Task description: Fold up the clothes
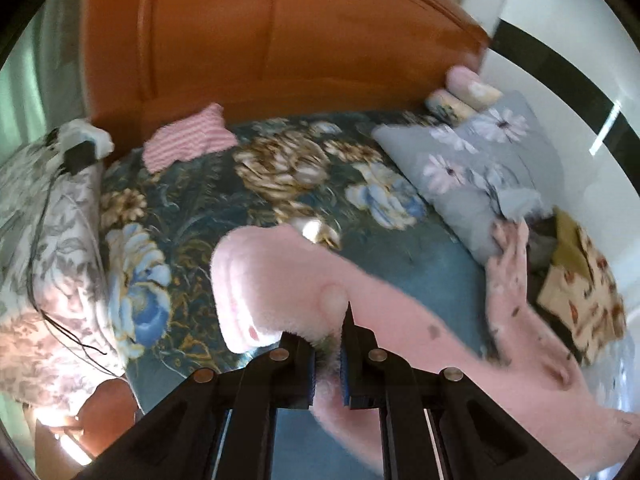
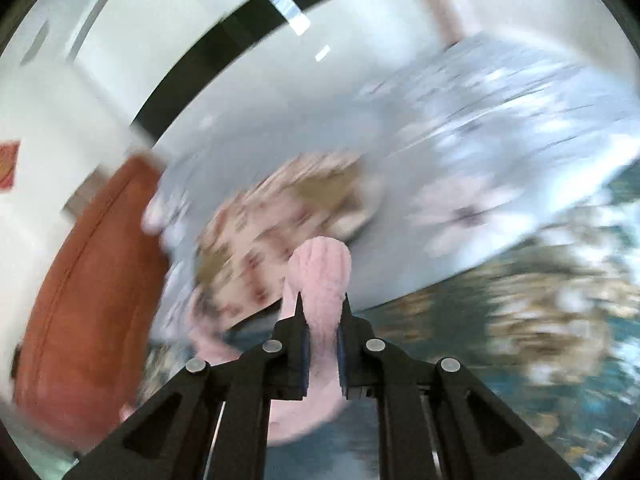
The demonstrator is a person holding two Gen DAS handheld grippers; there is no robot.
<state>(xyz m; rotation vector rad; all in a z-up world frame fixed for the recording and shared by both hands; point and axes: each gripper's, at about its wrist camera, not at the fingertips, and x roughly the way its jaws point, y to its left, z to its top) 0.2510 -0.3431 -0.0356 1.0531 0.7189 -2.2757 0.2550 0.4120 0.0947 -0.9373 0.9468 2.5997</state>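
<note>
Both clamped on pink fleece garment: left hand-held gripper, right hand-held gripper; only left view shows striped top on bed

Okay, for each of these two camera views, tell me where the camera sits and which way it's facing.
Left wrist: sits on the left gripper, facing down along its fingers at the floral bedspread and orange headboard; the black fingers clamp a fluffy pink garment.
Right wrist: sits on the right gripper, facing down toward the grey flowered pillow; badly blurred; its fingers pinch the pink garment.
Shared: the pink garment, bedspread, pillow, headboard.
</note>
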